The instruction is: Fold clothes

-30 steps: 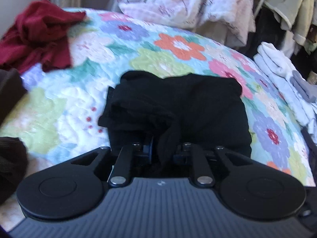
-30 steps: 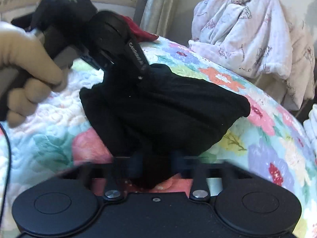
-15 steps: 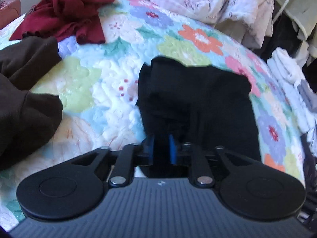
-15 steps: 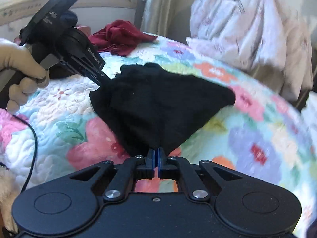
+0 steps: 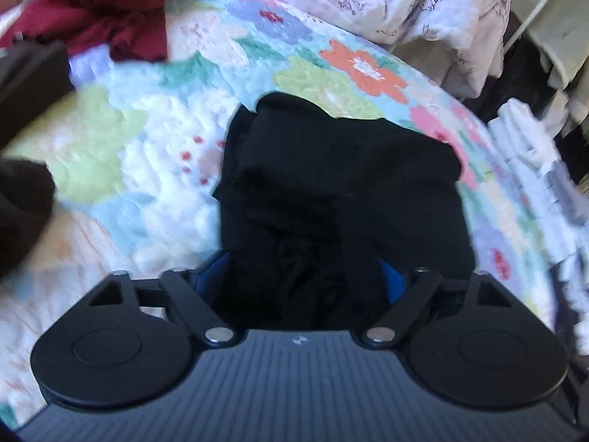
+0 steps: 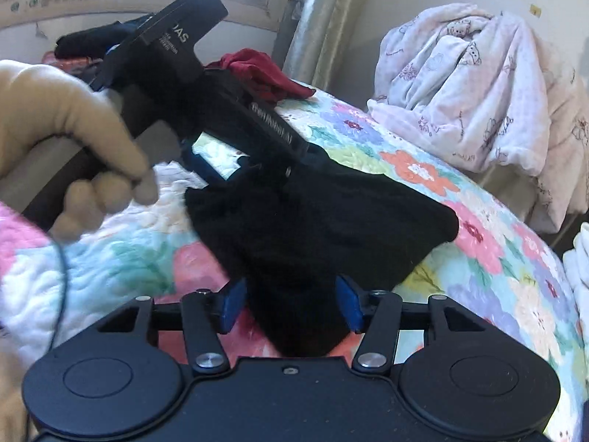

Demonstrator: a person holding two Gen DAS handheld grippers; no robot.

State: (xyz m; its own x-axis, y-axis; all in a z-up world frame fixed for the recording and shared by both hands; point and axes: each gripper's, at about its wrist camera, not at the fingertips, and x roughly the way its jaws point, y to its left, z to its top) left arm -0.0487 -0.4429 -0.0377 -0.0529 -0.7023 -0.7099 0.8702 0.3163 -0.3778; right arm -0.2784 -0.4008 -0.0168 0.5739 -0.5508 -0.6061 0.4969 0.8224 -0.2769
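On the floral quilt (image 5: 154, 169), a red garment (image 5: 106, 11) lies beyond the folded black garment (image 5: 342, 184). Both the left gripper (image 5: 303, 276) and right gripper (image 6: 289, 304) gape wide, gripping nothing, the black cloth between their fingers.

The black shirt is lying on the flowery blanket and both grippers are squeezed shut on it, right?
Not quite. The black shirt does lie on the flowery blanket, but both grippers are open. The left wrist view shows the left gripper with its blue fingers spread wide around the cloth, and the right wrist view shows the same for the right gripper.
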